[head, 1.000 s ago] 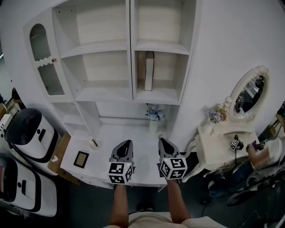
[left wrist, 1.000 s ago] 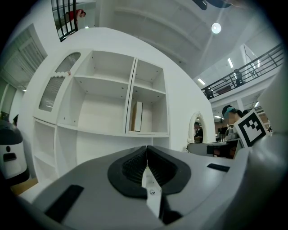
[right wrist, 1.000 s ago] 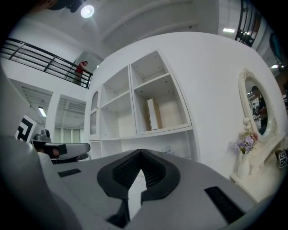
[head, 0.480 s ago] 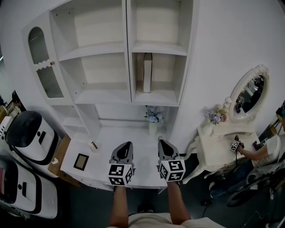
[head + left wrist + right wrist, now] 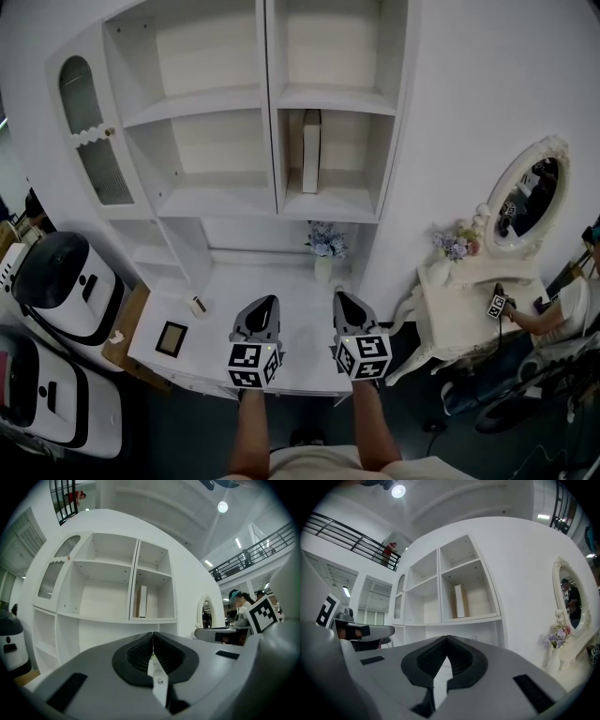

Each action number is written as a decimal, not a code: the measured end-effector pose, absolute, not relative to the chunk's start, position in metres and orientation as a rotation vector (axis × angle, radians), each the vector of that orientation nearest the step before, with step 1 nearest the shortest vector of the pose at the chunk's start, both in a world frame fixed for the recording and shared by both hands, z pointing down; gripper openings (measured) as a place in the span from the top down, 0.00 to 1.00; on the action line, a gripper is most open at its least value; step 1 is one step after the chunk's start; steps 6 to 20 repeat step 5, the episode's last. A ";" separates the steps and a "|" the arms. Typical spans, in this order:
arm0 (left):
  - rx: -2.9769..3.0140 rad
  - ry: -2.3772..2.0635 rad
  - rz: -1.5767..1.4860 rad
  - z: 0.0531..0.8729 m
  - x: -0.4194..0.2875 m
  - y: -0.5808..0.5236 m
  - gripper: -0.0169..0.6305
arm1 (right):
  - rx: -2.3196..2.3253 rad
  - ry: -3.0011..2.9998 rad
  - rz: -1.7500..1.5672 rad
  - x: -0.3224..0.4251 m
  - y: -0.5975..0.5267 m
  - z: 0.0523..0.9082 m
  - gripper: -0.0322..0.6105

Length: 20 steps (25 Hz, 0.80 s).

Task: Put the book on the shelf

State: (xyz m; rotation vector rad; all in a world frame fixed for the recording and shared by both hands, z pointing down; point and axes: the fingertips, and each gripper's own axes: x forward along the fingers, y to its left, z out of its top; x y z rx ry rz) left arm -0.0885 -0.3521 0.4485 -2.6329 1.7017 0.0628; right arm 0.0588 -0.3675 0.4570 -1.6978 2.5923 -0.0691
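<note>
The book (image 5: 311, 150), a thin volume with a pale cover, is standing upright on its lower edge with its narrow edge facing outward. It is sitting in the middle compartment of the right-hand column of the white shelf (image 5: 333, 202), just beside that compartment's left wall. It is resting above and well ahead of the left gripper (image 5: 266, 302) and the right gripper (image 5: 341, 297), touching neither, roughly between their two lines.
</note>
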 end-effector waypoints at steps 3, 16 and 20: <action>-2.635 1.698 0.067 0.448 -0.088 -0.354 0.95 | -1.695 2.590 -0.072 0.059 -0.370 0.457 0.91; -2.636 1.693 0.067 0.448 -0.088 -0.356 0.95 | -1.692 2.590 -0.070 0.058 -0.373 0.456 0.91; -2.636 1.693 0.067 0.448 -0.088 -0.356 0.95 | -1.692 2.590 -0.070 0.058 -0.373 0.456 0.91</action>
